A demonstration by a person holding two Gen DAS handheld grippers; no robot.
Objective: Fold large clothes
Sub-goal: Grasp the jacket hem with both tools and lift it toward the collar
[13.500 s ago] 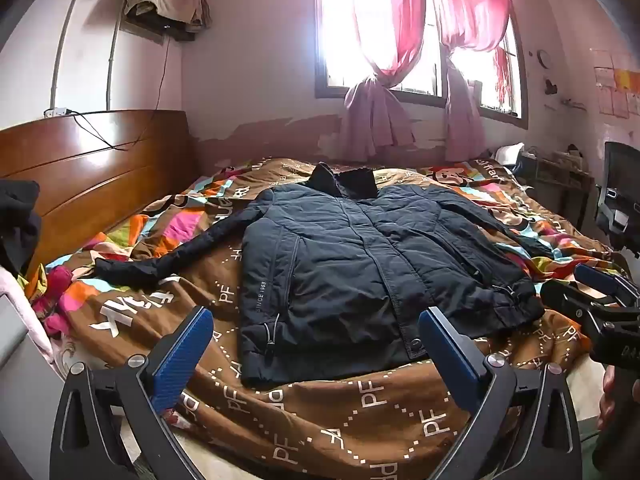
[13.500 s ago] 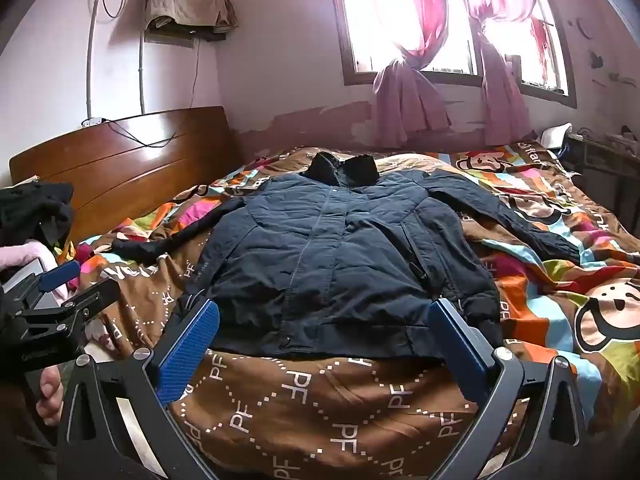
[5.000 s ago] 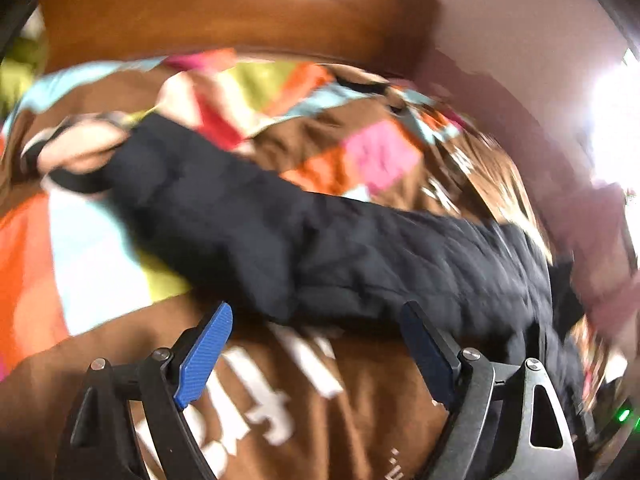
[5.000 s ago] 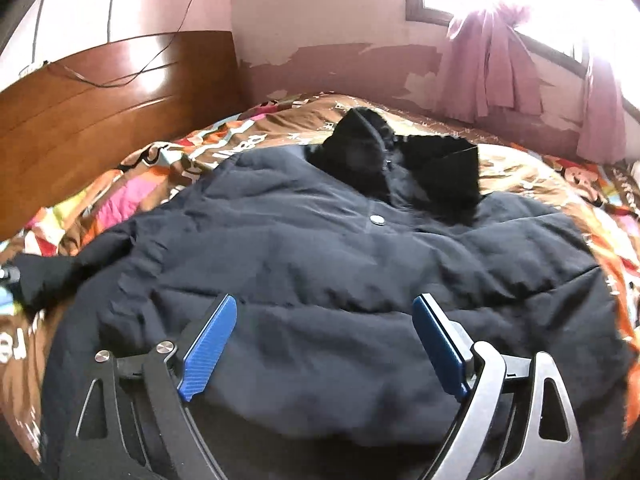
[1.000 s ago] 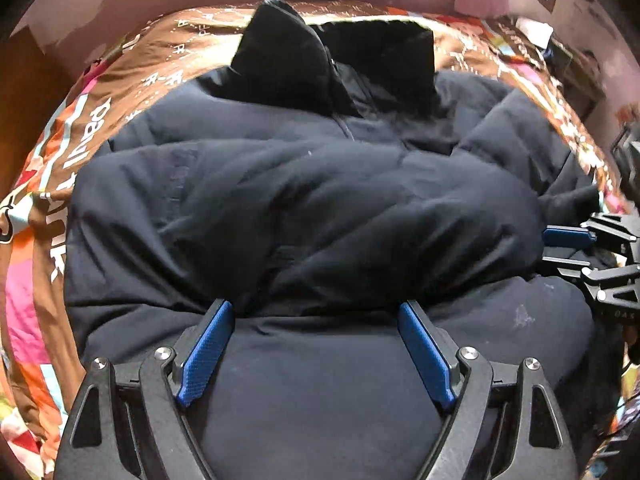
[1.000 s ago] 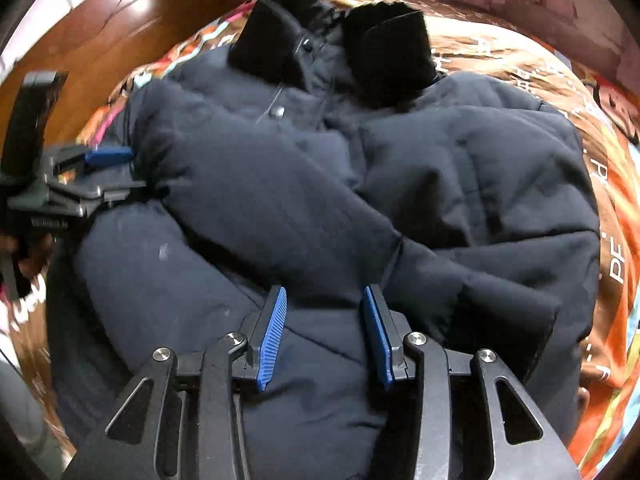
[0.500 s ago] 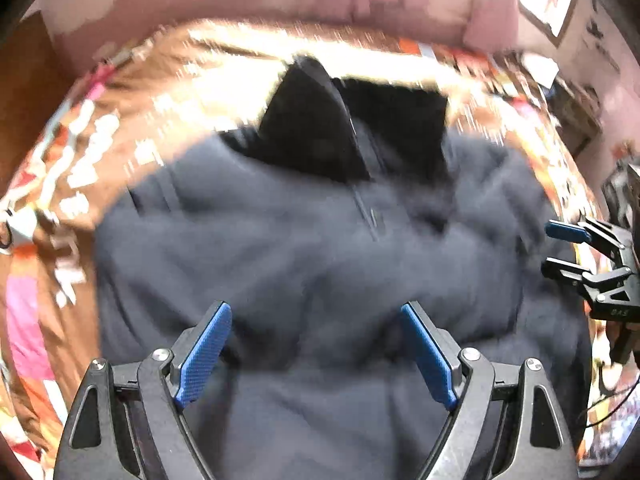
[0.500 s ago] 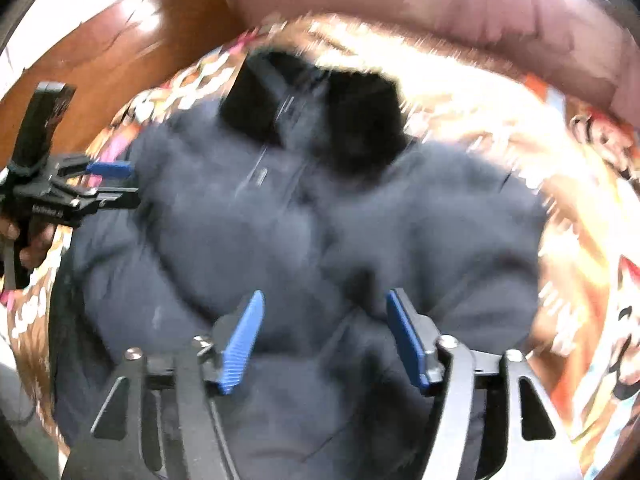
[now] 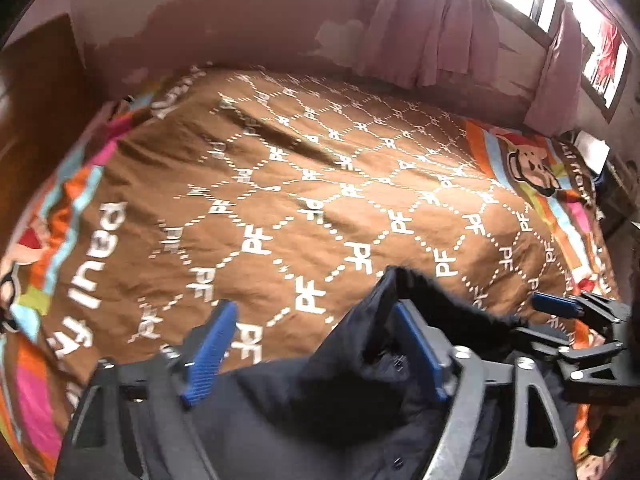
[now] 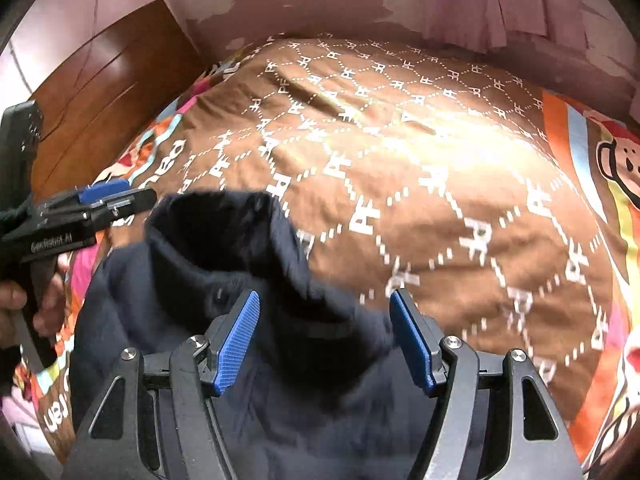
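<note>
The dark navy padded jacket [image 9: 328, 408] lies on the bed, its collar [image 10: 224, 232] standing up at the far end. My left gripper [image 9: 314, 320] hangs over the collar's left side with its jaws closing. Fabric bunches against its right finger [image 9: 418, 350], while the left pad [image 9: 208, 354] is clear of the cloth. My right gripper [image 10: 324, 304] stands open over the collar's right side, and cloth lies between its pads without being pressed. Each gripper shows in the other's view: the left gripper [image 10: 116, 200], the right gripper [image 9: 536, 316].
A brown patterned bedspread [image 9: 320, 184] stretches beyond the collar to the wall. The wooden headboard [image 10: 100, 92] rises at the left. Pink curtains [image 9: 436, 28] hang under the window at the back. A person's hand [image 10: 16, 300] holds the left gripper's handle.
Both grippers have moved from over the jacket's body up to its collar, so the bedspread now fills the views. The right jaws have widened and the left jaws have narrowed.
</note>
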